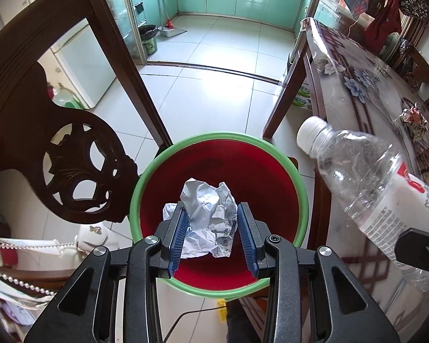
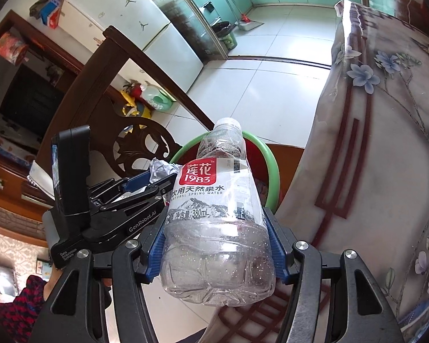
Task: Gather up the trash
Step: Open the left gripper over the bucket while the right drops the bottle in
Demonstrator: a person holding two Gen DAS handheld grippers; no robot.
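My left gripper [image 1: 211, 223] is shut on a crumpled white paper ball [image 1: 207, 214] and holds it over the red bin with a green rim [image 1: 220, 135]. My right gripper [image 2: 217, 228] is shut on an empty clear plastic water bottle [image 2: 217, 214] with a white cap, tilted toward the bin [image 2: 273, 168]. The bottle also shows at the right of the left wrist view [image 1: 371, 185]. The left gripper with the paper [image 2: 163, 168] shows in the right wrist view, left of the bottle.
A carved dark wooden chair [image 1: 71, 143] stands left of the bin. A table with a floral plastic cover [image 1: 366, 85] lies to the right, with crumpled trash [image 1: 413, 117] on it. A tiled floor [image 1: 208, 91] lies beyond, with a second bin [image 1: 148, 40] and a dustpan by the kitchen.
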